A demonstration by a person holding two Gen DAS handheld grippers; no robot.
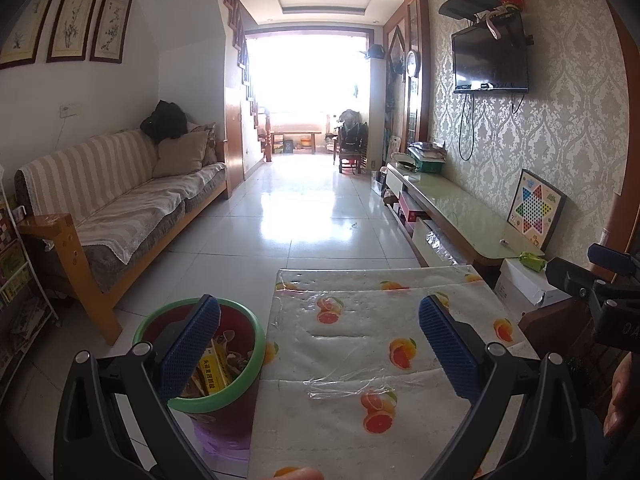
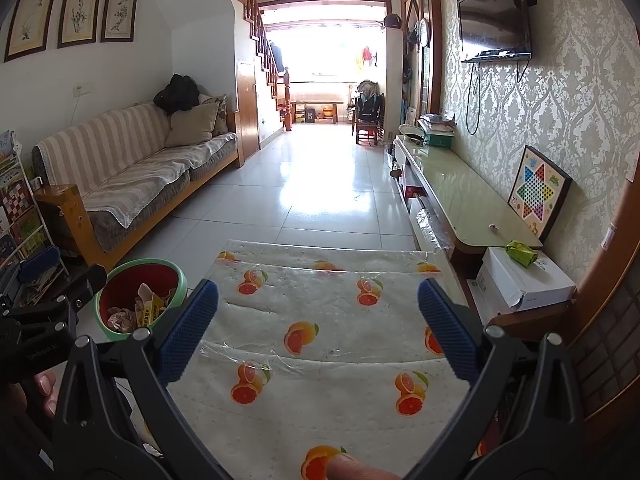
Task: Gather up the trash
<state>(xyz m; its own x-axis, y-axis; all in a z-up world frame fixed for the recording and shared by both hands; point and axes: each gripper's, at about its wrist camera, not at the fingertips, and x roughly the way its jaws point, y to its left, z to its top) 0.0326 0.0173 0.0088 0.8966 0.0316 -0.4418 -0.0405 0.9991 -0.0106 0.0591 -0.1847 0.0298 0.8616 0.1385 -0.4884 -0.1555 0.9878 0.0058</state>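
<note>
2 grippers level over table (image 2: pixel 320 420) — left gripper (image 1: pixel 320 344), right gripper (image 2: pixel 318 328) spread, empty.

The left tongs' pad (image 1: pixel 190 344) hides part of the bin (image 1: pixel 256 344) (its base cut off too).

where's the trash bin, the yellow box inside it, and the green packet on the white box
trash bin (image 2: pixel 182 280), right wrist view, on its green rim
yellow box (image 1: pixel 214 368), left wrist view, on its printed face
green packet (image 2: pixel 520 254), right wrist view, on its middle
</note>
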